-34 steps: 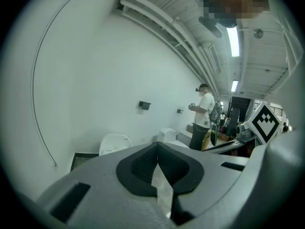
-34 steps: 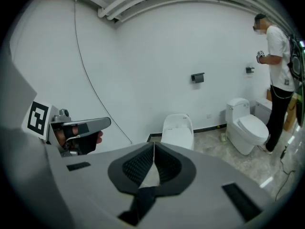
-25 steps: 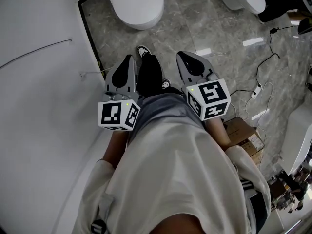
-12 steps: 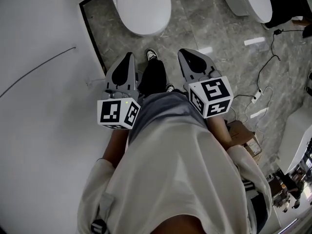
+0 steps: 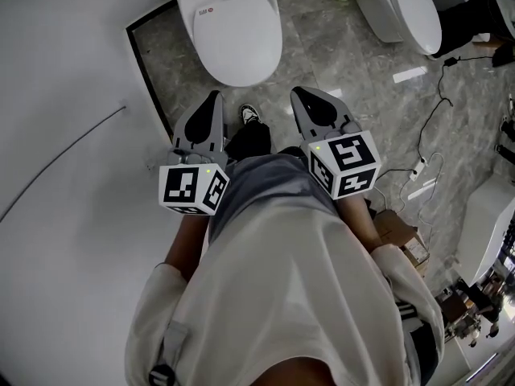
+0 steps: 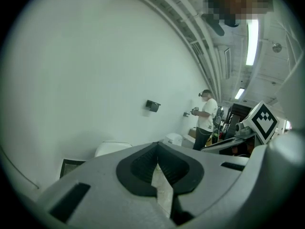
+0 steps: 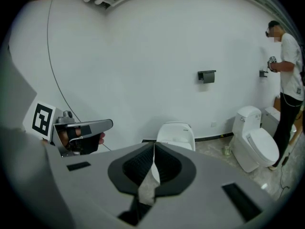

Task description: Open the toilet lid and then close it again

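Both tools are out in front at waist height. The left gripper [image 5: 212,96] is clenched, tips together with nothing between them, and the right gripper [image 5: 299,92] is just the same, pinched closed and empty. Dead ahead on the far side, the toilet [image 7: 175,135] stands by the white wall [image 5: 72,55], its lid [image 5: 237,43] flat down, well apart from both grippers. A second toilet [image 5: 406,6] sits far right on the marble floor [image 5: 338,47].
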`<state>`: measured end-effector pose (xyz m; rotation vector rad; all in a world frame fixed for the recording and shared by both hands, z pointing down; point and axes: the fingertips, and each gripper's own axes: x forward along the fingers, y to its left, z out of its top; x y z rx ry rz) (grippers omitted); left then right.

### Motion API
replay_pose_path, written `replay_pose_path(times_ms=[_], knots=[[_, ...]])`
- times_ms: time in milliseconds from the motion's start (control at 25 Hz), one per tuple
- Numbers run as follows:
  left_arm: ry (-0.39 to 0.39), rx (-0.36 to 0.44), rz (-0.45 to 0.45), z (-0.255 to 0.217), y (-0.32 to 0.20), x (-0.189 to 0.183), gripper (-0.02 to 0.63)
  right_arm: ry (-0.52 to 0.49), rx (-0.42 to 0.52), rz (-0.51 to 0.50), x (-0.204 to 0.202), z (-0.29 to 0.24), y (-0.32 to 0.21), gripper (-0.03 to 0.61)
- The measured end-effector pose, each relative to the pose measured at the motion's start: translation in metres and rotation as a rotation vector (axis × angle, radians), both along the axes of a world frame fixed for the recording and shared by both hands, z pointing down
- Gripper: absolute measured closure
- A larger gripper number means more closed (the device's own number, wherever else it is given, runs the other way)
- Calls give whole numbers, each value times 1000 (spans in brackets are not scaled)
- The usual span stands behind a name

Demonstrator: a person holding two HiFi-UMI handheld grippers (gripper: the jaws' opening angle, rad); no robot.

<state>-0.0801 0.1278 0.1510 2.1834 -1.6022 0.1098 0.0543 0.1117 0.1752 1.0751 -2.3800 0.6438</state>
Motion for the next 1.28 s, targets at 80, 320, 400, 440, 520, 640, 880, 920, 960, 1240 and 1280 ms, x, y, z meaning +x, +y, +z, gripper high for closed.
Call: replay_pose_path(times_ms=[80, 320, 400, 440, 520, 640, 880, 920, 960, 1240, 1280], knots=[[-7, 7, 6, 2, -10, -7, 606, 6, -1, -1, -7, 3, -10, 568], [-20, -4, -3, 11, -20, -18, 606, 20, -21, 5, -19, 11, -24, 568], [-2, -12, -10, 13, -24, -23, 606, 16, -24, 16, -22, 12, -31, 568], [5, -15, -14, 14, -28, -26, 606, 18, -21, 16, -23, 13, -35, 568], [2, -21, -25, 17, -32, -31, 606, 17, -19, 6, -25, 18, -42, 568], [-16, -37, -48, 24, -35, -34, 606, -4, -41, -9, -26, 29, -46, 568], [-43, -62, -53, 39, -47, -29, 606, 27, -94, -51, -30, 63, -58, 568], [-43, -60, -54, 40, -49, -27, 606, 31, -100, -59, -30, 69, -60, 568], [-44, -59, -55, 42, -53, -25, 606, 32, -104, -64, -31, 74, -63, 568], [-23, -72, -77, 64, -71, -20, 606, -35, -190, -31, -27, 104, -77, 567], [-26, -72, -80, 67, -75, -22, 606, -31, -192, -36, -28, 109, -79, 568]])
